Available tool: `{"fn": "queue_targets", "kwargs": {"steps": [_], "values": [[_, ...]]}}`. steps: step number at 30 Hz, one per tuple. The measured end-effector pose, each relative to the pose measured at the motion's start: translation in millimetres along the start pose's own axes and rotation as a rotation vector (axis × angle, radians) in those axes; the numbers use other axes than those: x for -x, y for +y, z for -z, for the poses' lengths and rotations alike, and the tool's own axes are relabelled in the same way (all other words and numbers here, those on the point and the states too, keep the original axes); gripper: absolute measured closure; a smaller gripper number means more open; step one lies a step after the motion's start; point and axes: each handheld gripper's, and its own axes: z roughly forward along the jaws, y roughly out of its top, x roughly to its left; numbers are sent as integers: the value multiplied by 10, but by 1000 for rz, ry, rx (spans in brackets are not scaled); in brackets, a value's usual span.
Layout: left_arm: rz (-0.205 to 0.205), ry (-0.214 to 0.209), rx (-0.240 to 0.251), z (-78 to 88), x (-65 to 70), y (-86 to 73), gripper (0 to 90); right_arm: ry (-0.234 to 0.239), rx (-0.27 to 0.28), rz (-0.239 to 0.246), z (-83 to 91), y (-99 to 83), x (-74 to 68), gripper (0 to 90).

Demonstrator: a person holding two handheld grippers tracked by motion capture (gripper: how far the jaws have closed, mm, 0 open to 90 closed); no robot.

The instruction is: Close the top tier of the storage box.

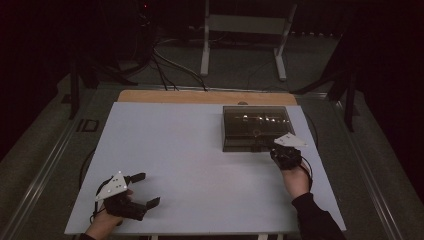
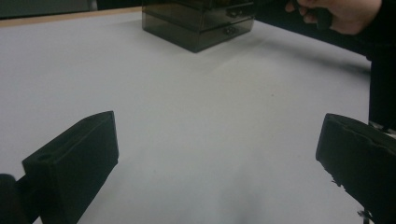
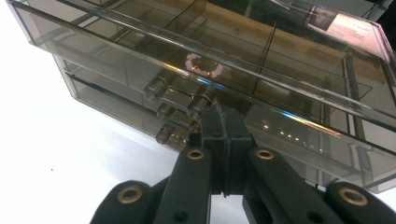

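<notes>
A smoky see-through drawer box (image 1: 256, 127) stands at the back right of the white table (image 1: 175, 150). My right gripper (image 1: 281, 150) sits at the box's front right corner under its grey plate. In the right gripper view its jaws (image 3: 225, 123) are pressed together, shut, with the tips right against the drawer fronts (image 3: 280, 60) beside the round clear handles (image 3: 161, 109). Whether they pinch a handle I cannot tell. My left gripper (image 1: 141, 190) rests at the front left of the table, open wide with nothing between its fingers (image 2: 74, 163). The box (image 2: 201, 23) lies far ahead of it.
A bare wooden strip (image 1: 200, 96) runs along the table's far edge. Beyond it on the floor stand a white frame (image 1: 245, 25) and loose cables (image 1: 170, 65). The hand holding the other gripper (image 2: 341, 14) is at the top right of the left gripper view.
</notes>
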Motion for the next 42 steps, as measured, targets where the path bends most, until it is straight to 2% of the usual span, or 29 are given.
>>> {"fn": "queue_targets", "kwargs": {"steps": [31, 34, 38, 39, 42], "values": [[2, 2, 5, 2, -1, 4, 0, -11, -1, -4, -92, 33, 27, 900], [-1, 3, -5, -2, -3, -3, 0, -12, -1, -2, -107, 40, 31, 900], [4, 1, 6, 0, -2, 3, 0, -14, -2, -5, -117, 46, 32, 900], [0, 0, -5, -3, -5, -3, 0, -13, -2, -5, -118, 46, 33, 900], [5, 0, 5, -2, -2, 2, 0, -12, -2, -4, -118, 47, 35, 900]]}}
